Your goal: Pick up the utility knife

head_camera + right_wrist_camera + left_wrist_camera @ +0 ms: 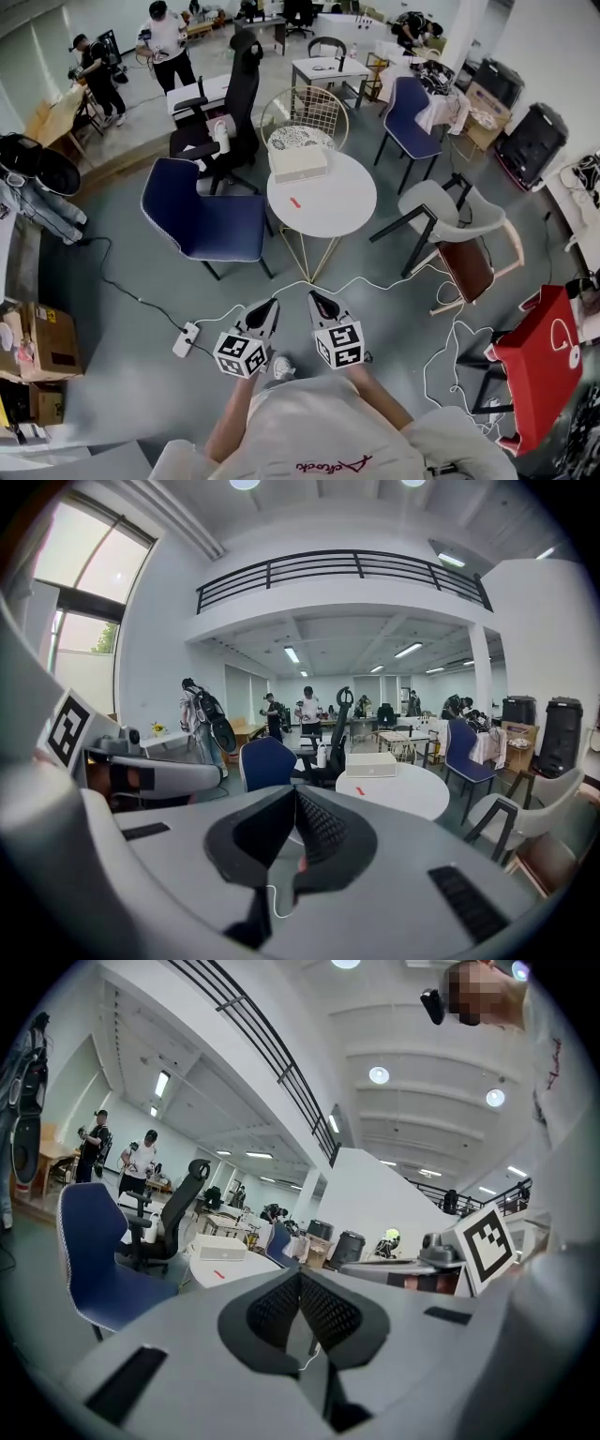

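Note:
The utility knife is a small red thing lying on the round white table, well ahead of me. My left gripper and right gripper are held side by side near my body, over the floor and short of the table, both shut and holding nothing. In the left gripper view the knife shows far off, left of the shut left gripper. Seen from the right gripper view, the knife lies on the table, beyond the shut right gripper.
A white box sits at the table's far edge. A blue chair stands left of the table, a grey chair right, a wire chair behind. A white cable and a power strip lie on the floor. People stand far back.

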`<action>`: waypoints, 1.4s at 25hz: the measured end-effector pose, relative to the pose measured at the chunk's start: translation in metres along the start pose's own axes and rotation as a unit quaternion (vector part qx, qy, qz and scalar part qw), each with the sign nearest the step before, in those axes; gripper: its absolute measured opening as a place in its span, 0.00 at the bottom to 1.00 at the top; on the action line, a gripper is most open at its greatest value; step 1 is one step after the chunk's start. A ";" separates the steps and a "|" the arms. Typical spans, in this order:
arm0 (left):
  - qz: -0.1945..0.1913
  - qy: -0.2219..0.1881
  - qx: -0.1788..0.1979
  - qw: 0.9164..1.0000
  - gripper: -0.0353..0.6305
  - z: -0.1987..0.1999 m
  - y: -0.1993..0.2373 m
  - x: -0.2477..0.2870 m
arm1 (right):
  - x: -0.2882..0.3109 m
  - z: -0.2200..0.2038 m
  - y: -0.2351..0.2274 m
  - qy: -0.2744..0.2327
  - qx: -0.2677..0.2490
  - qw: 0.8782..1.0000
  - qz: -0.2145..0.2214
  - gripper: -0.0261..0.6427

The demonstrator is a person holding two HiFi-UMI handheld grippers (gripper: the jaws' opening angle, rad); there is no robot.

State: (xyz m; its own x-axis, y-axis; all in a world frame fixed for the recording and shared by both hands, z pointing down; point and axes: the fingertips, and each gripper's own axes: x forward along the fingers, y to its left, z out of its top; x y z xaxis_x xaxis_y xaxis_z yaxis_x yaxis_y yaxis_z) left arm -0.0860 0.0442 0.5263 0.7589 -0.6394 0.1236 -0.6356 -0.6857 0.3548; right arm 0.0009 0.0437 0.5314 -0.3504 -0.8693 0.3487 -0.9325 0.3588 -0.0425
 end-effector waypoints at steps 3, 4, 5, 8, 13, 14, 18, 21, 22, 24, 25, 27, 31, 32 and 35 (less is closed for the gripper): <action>-0.002 0.001 0.003 1.000 0.07 0.010 0.021 0.006 | 0.019 0.009 -0.002 -0.004 0.005 1.000 -0.007 0.06; -0.003 0.001 0.004 1.000 0.07 0.012 0.027 0.007 | 0.024 0.010 -0.003 -0.004 0.006 1.000 -0.010 0.06; -0.003 0.002 0.004 1.000 0.07 0.013 0.032 0.009 | 0.027 0.010 -0.004 -0.002 0.007 1.000 -0.012 0.06; -0.008 0.007 0.002 1.000 0.07 0.010 0.037 0.012 | 0.031 0.003 -0.006 0.007 0.013 1.000 -0.020 0.06; -0.014 0.016 -0.003 1.000 0.07 0.001 0.039 0.016 | 0.035 -0.008 -0.009 0.017 0.022 0.999 -0.025 0.06; -0.015 0.019 -0.004 1.000 0.07 -0.001 0.039 0.017 | 0.036 -0.009 -0.010 0.018 0.023 0.999 -0.025 0.06; -0.013 0.026 -0.006 1.000 0.07 -0.007 0.047 0.019 | 0.046 -0.014 -0.012 0.026 0.025 0.999 -0.021 0.06; -0.010 0.027 -0.005 1.000 0.07 -0.003 0.056 0.023 | 0.053 -0.012 -0.012 0.025 0.027 0.999 -0.017 0.06; -0.009 0.026 -0.004 1.000 0.07 -0.001 0.058 0.025 | 0.056 -0.011 -0.013 0.025 0.027 0.999 -0.016 0.06; -0.009 0.024 -0.003 1.000 0.07 0.003 0.064 0.031 | 0.065 -0.010 -0.014 0.026 0.028 0.999 -0.013 0.06; -0.009 0.024 -0.002 1.000 0.07 0.004 0.067 0.035 | 0.070 -0.009 -0.016 0.026 0.028 0.999 -0.012 0.06; -0.011 0.025 0.000 1.000 0.07 0.008 0.073 0.044 | 0.081 -0.006 -0.021 0.026 0.028 0.999 -0.009 0.06; -0.009 0.031 0.003 0.999 0.07 0.013 0.090 0.069 | 0.109 -0.001 -0.038 0.027 0.028 0.999 -0.002 0.06; -0.009 0.032 0.006 0.999 0.07 0.016 0.096 0.078 | 0.117 0.001 -0.044 0.027 0.028 0.999 -0.001 0.06; -0.004 0.031 0.009 0.999 0.07 0.029 0.117 0.106 | 0.146 0.009 -0.064 0.027 0.032 0.999 0.004 0.06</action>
State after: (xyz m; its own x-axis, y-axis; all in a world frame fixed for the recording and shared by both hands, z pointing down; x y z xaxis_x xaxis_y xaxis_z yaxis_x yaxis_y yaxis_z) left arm -0.0836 -0.1138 0.5539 0.7704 -0.6124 0.1776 -0.6320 -0.6966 0.3395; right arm 0.0084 -0.1088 0.5766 -0.3534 -0.8463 0.3985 -0.9343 0.3406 -0.1052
